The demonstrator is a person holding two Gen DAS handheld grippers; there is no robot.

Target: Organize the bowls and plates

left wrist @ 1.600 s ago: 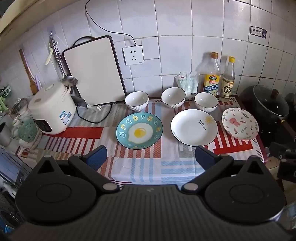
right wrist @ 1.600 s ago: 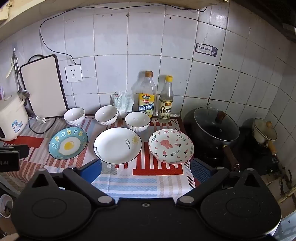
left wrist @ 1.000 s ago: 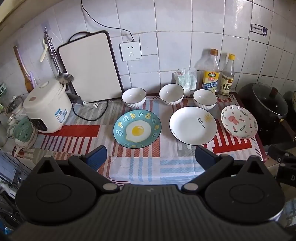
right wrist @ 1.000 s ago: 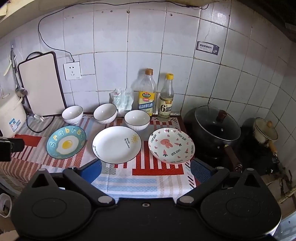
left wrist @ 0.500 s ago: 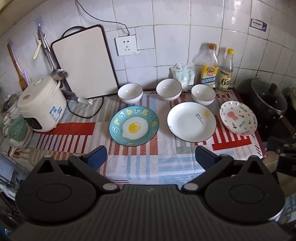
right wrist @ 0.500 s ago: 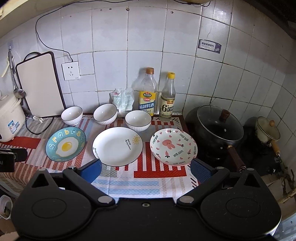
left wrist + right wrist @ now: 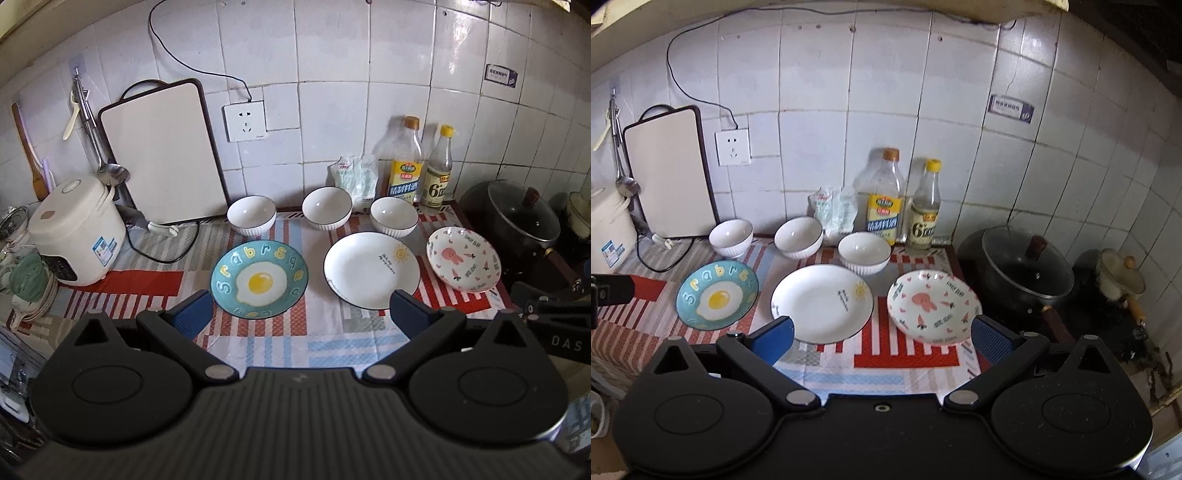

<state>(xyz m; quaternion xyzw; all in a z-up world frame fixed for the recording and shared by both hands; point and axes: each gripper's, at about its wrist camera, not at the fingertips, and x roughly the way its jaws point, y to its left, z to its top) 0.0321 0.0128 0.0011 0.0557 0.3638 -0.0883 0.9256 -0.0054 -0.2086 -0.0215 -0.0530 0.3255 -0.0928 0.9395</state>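
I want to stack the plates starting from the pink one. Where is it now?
The pink bunny plate lies at the row's right end, beside the white plate and left of the black pot.

You are standing in a home kitchen: white wall tiles, a rice cooker, a cutting board leaning by a socket, seasoning bottles, and a lidded pot on the stove.

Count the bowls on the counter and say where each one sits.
3, none stacked or visibly hidden. All stand in a row near the wall: left bowl behind the egg plate, middle bowl beside the plastic bag, right bowl behind the white plate.
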